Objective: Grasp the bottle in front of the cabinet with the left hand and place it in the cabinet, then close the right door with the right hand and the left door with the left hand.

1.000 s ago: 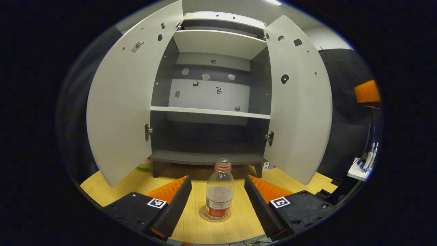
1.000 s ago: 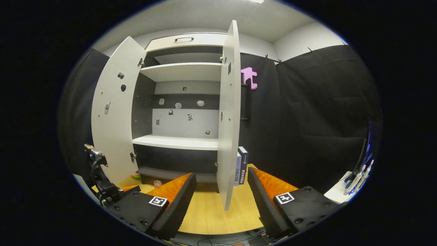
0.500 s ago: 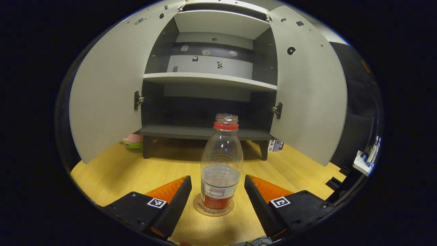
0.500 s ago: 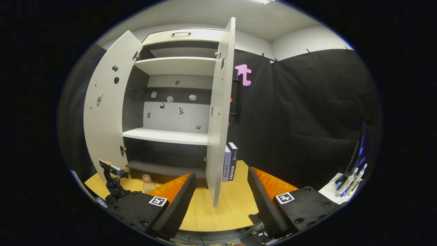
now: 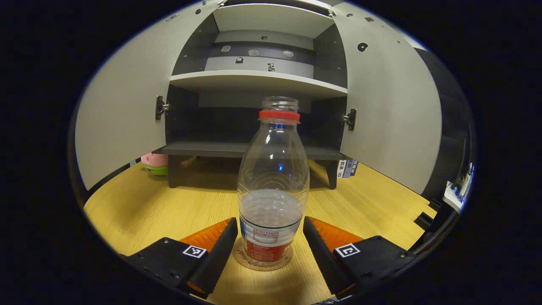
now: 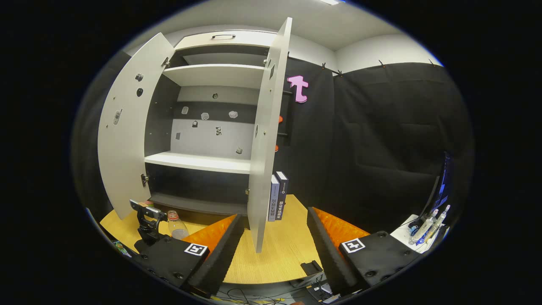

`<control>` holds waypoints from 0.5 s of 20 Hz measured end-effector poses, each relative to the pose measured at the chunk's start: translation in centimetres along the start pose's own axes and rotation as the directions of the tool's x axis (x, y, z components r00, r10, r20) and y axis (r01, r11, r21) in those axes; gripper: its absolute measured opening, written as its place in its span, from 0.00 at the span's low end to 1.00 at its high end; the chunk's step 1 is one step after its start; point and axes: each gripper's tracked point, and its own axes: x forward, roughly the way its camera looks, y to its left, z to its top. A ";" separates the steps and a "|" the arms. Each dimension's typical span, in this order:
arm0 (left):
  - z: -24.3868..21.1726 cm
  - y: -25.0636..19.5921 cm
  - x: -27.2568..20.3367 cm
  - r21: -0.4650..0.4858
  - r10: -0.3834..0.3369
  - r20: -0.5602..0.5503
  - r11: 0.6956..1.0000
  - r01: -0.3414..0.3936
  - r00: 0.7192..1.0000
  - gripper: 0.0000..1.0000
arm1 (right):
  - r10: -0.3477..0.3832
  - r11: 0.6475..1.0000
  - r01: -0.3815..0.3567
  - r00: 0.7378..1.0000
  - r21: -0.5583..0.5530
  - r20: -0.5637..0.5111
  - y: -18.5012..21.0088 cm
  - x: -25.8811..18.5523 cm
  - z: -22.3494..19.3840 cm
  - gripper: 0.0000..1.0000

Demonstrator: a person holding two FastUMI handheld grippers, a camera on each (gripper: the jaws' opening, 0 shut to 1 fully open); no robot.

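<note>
Before the cabinet (image 5: pixel 254 148), one bottle (image 5: pixel 271 190), two doors.

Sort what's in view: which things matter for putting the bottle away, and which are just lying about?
Job:
bottle
cabinet
left door
right door
left gripper, open around the bottle
right gripper, open

Lying about:
coaster under the bottle
books
pink and green toy
</note>
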 end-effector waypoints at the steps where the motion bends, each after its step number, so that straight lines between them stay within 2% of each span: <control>1: -0.2 0.0 0.2 0.002 -0.003 -0.005 1.000 0.003 1.000 0.95 | -0.001 1.000 0.001 1.000 -0.002 -0.002 0.0 0.0 -0.2 0.98; 3: -0.2 -0.1 0.4 0.011 -0.012 -0.014 1.000 0.012 1.000 0.93 | -0.002 1.000 0.002 1.000 -0.004 -0.006 -0.1 0.2 -0.4 0.99; 4: -0.1 0.0 0.2 0.018 -0.014 -0.017 1.000 0.014 1.000 0.88 | 0.000 1.000 0.000 1.000 -0.004 -0.008 -0.1 0.2 -0.5 0.99; 5: 0.1 0.0 0.2 0.020 -0.024 -0.021 1.000 0.024 0.999 0.77 | 0.000 1.000 0.000 1.000 -0.003 -0.007 -0.1 0.3 -0.5 0.99; 10: 3.2 0.3 -1.1 0.012 -0.031 -0.025 0.999 0.032 0.999 0.76 | 0.012 1.000 -0.012 1.000 0.004 0.012 0.0 0.8 -0.3 0.99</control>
